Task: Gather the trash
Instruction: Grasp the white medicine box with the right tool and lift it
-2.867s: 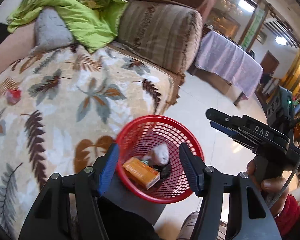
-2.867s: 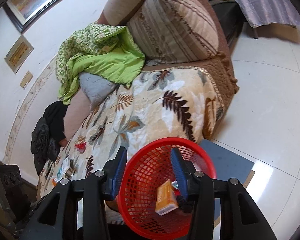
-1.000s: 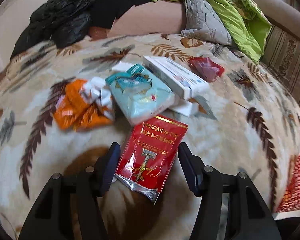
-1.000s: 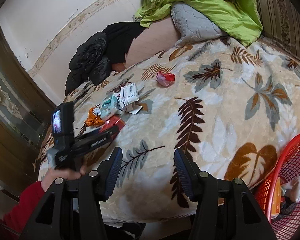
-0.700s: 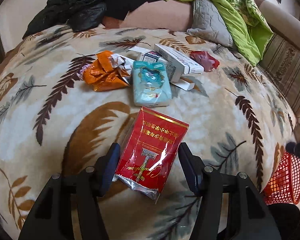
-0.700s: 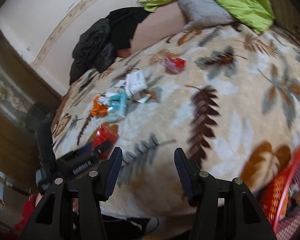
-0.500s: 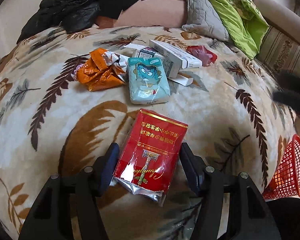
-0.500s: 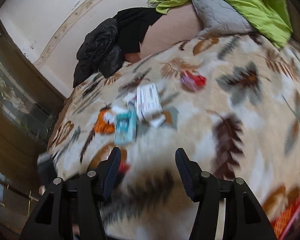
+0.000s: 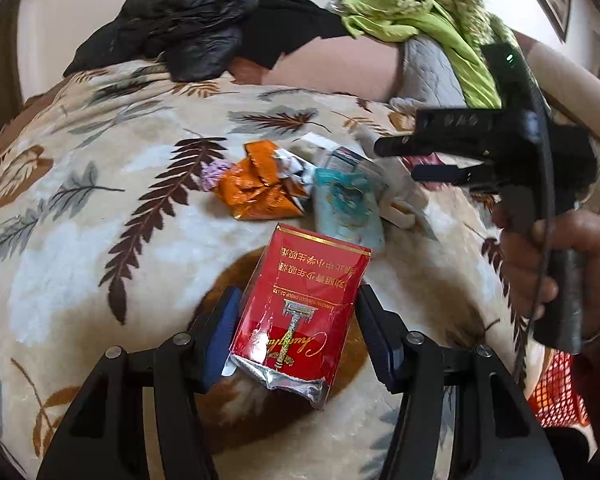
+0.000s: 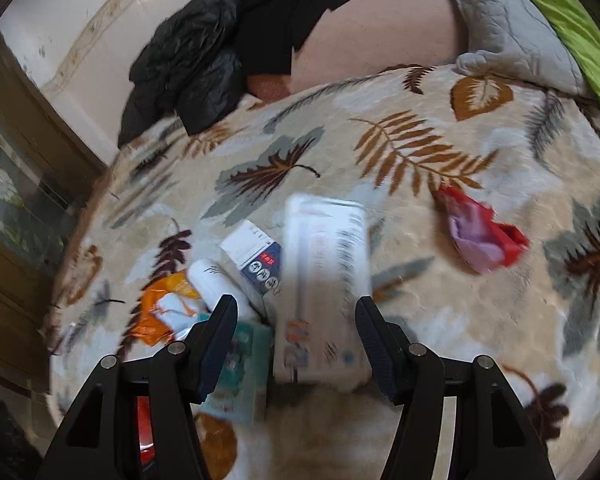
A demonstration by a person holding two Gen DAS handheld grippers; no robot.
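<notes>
Left claw [image 9: 296, 334] gaped around red pack [image 9: 300, 306], ungripped; right claw [image 10: 296, 334] wide over white box [image 10: 324, 280]. Most litter remained.

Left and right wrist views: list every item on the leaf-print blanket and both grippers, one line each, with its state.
Left gripper: open, fingers either side of the red pack.
Red cigarette pack: lying flat, foil end torn open.
Orange foil wrapper: crumpled.
Teal tissue pack: lying flat.
Right gripper: open, over the long box.
Long white carton box: lying flat, blurred.
Red-and-pink wrapper: crumpled, apart from the pile.
Leaf-print blanket: spread out.
</notes>
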